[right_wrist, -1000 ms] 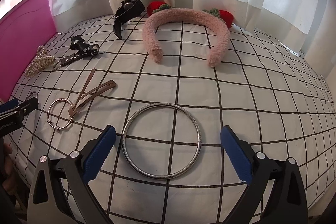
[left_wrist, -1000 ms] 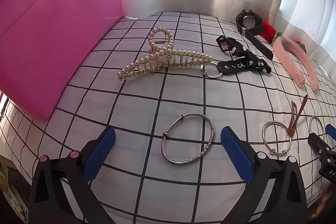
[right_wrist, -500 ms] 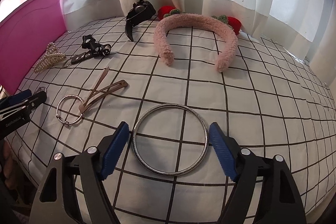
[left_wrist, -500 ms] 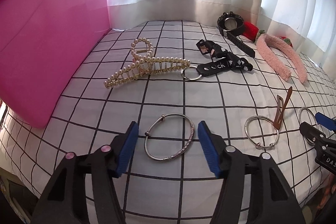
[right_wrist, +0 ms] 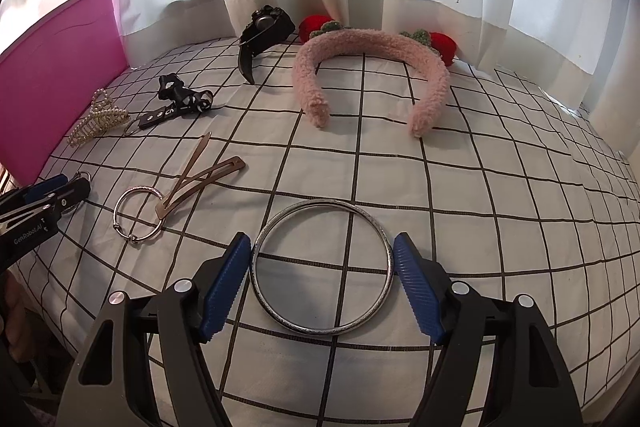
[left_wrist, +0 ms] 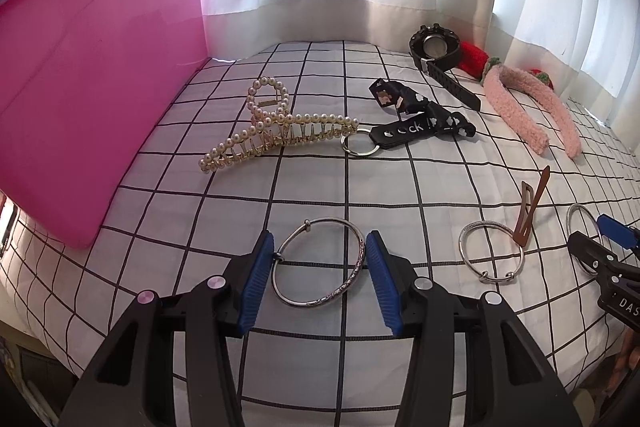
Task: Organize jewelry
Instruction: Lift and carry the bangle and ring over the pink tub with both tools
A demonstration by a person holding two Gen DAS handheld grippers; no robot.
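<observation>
In the left wrist view my left gripper (left_wrist: 320, 275) has its blue pads (left_wrist: 258, 279) pressed on both sides of a thin silver bangle (left_wrist: 362, 259) that lies on the checked cloth. In the right wrist view my right gripper (right_wrist: 322, 281) has its pads (right_wrist: 416, 287) against both sides of a large plain silver bangle (right_wrist: 276, 311) on the cloth. A third small silver bangle (left_wrist: 466, 259) lies between them, also in the right wrist view (right_wrist: 118, 223), touching a brown hair clip (right_wrist: 200, 175).
A pink bin (left_wrist: 92, 95) stands at the left. On the cloth lie a pearl claw clip (left_wrist: 276, 135), a black strap with key ring (left_wrist: 412, 127), a black watch (right_wrist: 264, 31) and a pink fuzzy headband (right_wrist: 372, 43). Curtains hang behind.
Both grippers have closed from wide open until their pads meet the bangles. Both have moved slightly forward and down over them.
</observation>
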